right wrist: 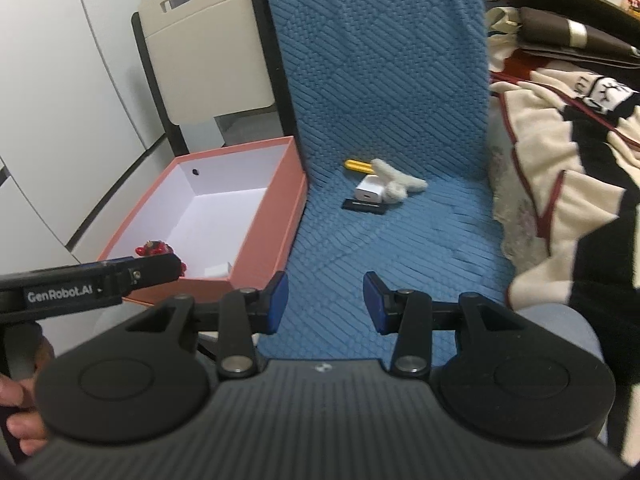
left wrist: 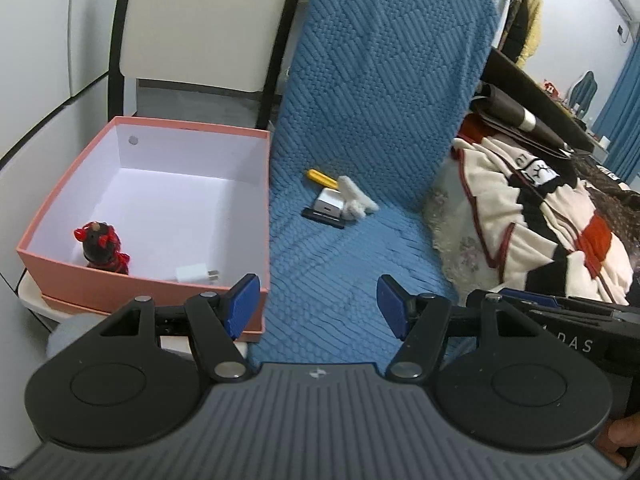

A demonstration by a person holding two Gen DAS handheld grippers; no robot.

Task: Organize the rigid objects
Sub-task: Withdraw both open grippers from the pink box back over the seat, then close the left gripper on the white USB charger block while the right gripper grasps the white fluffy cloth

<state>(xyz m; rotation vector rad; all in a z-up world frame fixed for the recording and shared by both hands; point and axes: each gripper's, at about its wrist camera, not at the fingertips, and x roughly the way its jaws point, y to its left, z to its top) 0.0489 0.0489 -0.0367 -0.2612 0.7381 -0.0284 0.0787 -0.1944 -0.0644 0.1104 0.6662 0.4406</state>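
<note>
Pink box [left wrist: 68,264]: we count two items inside, one red figurine [left wrist: 102,246], one white plug [left wrist: 196,274].
Blue mat [left wrist: 340,264]: four-item cluster — yellow stick [left wrist: 320,177], white charger [left wrist: 328,206], black card [left wrist: 323,218], white fluffy piece [left wrist: 356,198].
Left hand-held gripper [left wrist: 316,304]: wide open, empty.
Right hand-held gripper [right wrist: 325,304]: wide open, empty.

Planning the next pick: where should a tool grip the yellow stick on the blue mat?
Grip the yellow stick at its free left end, coming from above with fingers across its width; its right end is tucked under the white fluffy piece.
</note>
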